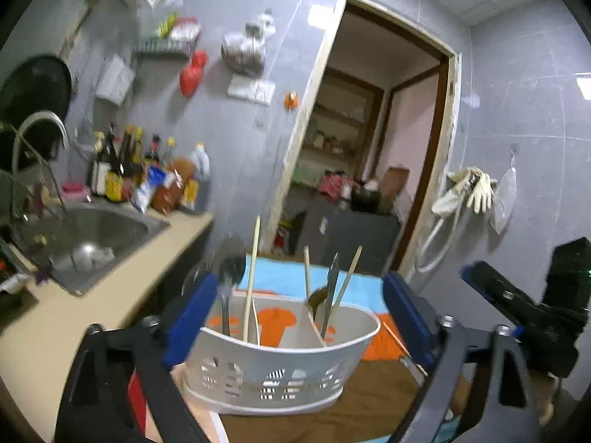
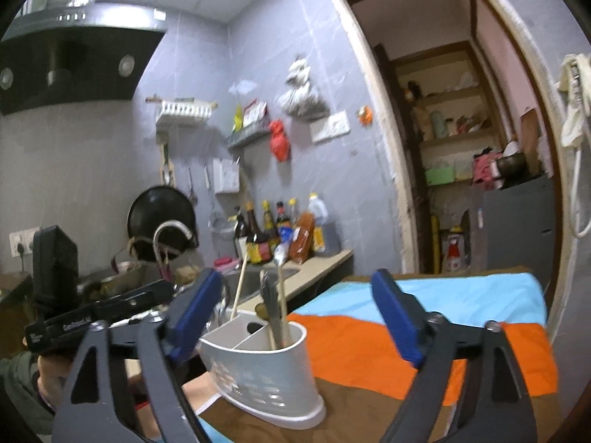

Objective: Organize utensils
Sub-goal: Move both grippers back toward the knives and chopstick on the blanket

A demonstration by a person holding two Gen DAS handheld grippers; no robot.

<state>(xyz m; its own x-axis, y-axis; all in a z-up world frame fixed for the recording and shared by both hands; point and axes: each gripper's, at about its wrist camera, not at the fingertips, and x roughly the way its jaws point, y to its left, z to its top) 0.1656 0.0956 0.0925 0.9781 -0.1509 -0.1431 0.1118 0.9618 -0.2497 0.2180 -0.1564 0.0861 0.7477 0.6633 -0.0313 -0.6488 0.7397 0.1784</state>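
A white slotted utensil caddy [image 1: 280,361] stands on a table with a brown, orange and blue cloth [image 1: 373,398]. Its left compartment holds a metal spoon [image 1: 229,277] and a chopstick [image 1: 253,273]; its right compartment holds chopsticks, a dark spoon and a metal utensil [image 1: 330,288]. My left gripper [image 1: 299,313] is open, its blue fingers either side of the caddy. In the right wrist view the caddy [image 2: 266,361] stands between the fingers of my open, empty right gripper [image 2: 299,313], nearer the left finger. One chopstick [image 1: 400,347] lies on the cloth to the right.
A counter with a steel sink [image 1: 92,232] and tap runs along the left, with sauce bottles [image 1: 147,173] at its far end. An open doorway [image 1: 369,147] is behind the table. The right gripper's body [image 1: 528,306] sits at the right edge of the left wrist view.
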